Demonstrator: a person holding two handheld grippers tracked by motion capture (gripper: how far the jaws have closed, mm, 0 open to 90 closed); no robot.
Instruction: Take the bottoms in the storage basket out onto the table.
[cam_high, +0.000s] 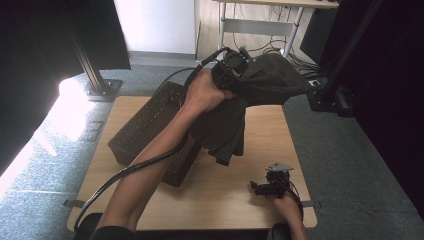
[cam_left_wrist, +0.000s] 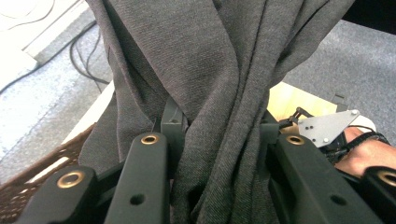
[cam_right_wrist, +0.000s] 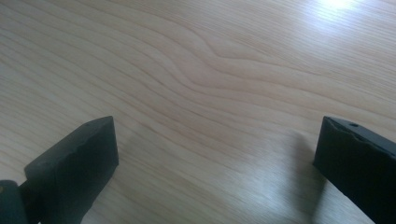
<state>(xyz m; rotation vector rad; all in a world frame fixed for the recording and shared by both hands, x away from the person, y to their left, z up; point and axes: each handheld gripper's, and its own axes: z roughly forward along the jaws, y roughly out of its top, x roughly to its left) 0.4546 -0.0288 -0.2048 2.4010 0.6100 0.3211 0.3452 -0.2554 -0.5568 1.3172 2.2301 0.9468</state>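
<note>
Left hand-held gripper (cam_high: 235, 67) clamping a bunched dark grey cloth (cam_high: 260, 87) and holding it up above the far edge of the table (cam_high: 220, 195), cloth hanging down beside a dark woven basket (cam_high: 145, 127), right hand-held gripper (cam_high: 260, 189) resting low near the table's front right corner, jaws spread wide over bare wood

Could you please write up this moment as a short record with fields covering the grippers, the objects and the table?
left gripper: raised above the far side of the table, jaws shut on a dark grey cloth garment
garment: hangs from the jaws in folds, lower end over the basket's right end
right gripper: low over the near right of the light wooden table, jaws wide apart, nothing between them
dark brown woven basket: on the table's left half, partly behind the left forearm
</note>
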